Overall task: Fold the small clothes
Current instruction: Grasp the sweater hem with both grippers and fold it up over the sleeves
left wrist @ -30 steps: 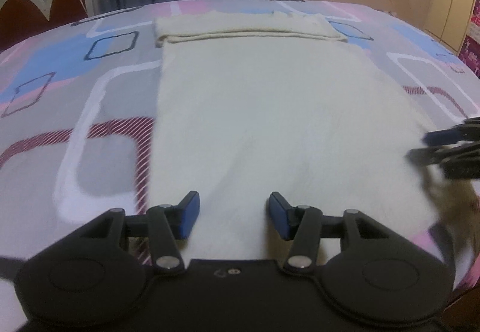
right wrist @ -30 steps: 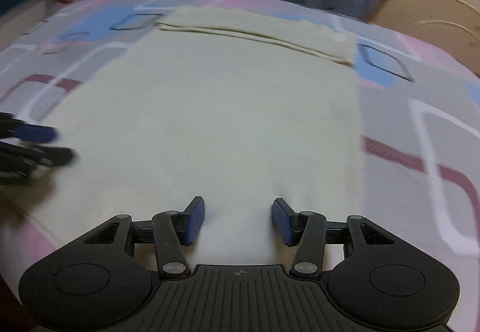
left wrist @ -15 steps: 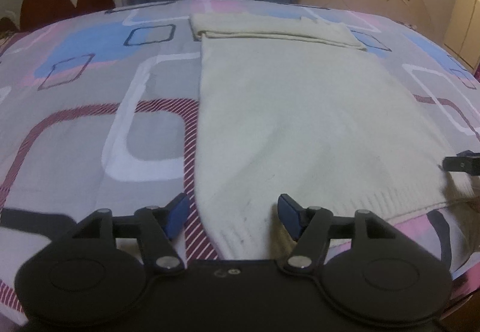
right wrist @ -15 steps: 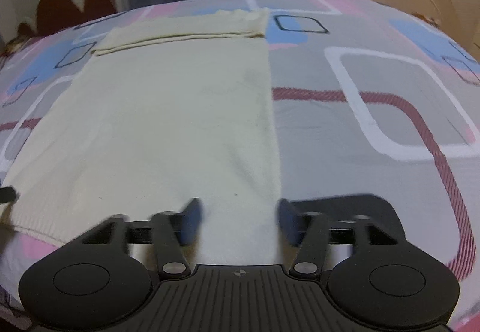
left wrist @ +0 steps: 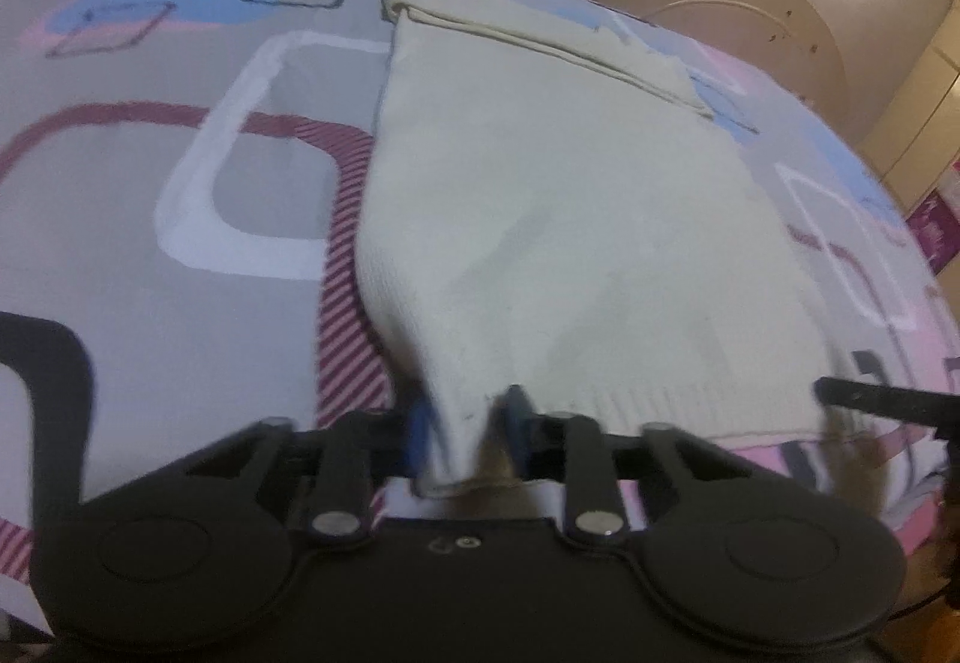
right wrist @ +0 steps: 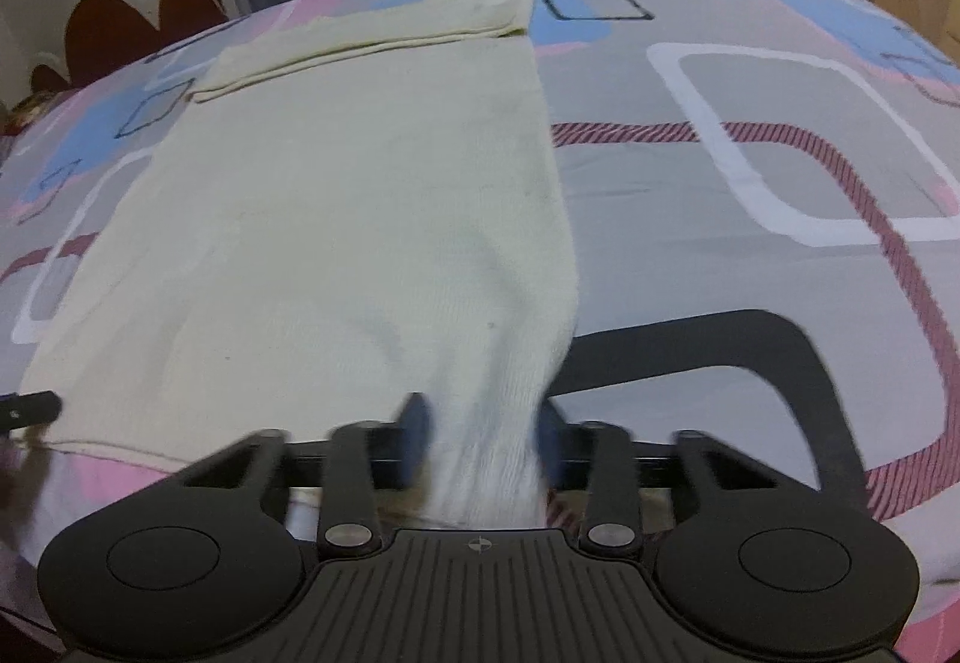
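Left wrist view, left tool [left wrist: 465,435] and right tool [right wrist: 480,438] — open before — now closed, pinching cream garment [left wrist: 540,219] corners

1. Bed [left wrist: 180,255]: covered by a grey sheet printed with white, blue, pink and striped maroon rounded squares.
2. Garment [left wrist: 558,219]: cream knit, lies directly on the sheet, spread lengthwise.
3. Far end of garment: folded back on itself into a narrow band.
4. Near corners: lifted off the sheet.
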The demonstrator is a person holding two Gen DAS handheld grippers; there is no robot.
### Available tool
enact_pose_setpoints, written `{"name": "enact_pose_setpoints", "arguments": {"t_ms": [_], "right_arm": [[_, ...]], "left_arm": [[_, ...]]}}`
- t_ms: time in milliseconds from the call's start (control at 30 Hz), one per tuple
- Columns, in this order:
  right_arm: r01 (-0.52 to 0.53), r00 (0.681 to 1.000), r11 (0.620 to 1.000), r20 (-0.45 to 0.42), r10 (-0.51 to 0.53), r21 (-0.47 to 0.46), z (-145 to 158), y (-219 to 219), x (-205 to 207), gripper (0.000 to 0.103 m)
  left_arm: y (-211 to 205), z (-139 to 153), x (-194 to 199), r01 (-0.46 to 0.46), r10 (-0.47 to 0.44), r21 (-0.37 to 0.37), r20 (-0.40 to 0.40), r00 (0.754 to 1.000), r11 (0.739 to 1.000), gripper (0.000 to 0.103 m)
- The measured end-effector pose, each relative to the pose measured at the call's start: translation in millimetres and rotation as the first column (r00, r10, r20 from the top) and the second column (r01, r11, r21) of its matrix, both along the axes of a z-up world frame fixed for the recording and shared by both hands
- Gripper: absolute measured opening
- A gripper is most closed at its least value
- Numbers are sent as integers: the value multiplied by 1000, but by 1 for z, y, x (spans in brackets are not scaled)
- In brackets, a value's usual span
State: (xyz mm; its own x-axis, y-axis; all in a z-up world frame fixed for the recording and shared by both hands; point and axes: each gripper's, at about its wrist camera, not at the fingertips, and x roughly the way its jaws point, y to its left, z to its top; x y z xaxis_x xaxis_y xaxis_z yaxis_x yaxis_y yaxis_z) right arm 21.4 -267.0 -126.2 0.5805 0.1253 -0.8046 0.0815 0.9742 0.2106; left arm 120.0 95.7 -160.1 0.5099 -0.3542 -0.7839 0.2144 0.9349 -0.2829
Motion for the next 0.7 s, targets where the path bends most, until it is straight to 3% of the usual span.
{"name": "enact_pose_setpoints", "arguments": {"t_ms": [67,300,433,700], "right_arm": [[-8,1000,999,-9,8,35,1,1,2,10],[-26,999,990,31,21,138,18,-2,9,9],[-25,995,984,96,8,174,37,-11,27,9],[-1,972,978,231,-49,209,73,-38,91,8]], "left_arm": [[-1,0,3,1,-1,-44,-9,1000,999,10],[-14,25,17,54,-43,-120,96,994,991,8],[-14,42,39,26,-2,-154,157,988,988,8],[-23,68,110,-2,52,-169,291,955,986,8]]}}
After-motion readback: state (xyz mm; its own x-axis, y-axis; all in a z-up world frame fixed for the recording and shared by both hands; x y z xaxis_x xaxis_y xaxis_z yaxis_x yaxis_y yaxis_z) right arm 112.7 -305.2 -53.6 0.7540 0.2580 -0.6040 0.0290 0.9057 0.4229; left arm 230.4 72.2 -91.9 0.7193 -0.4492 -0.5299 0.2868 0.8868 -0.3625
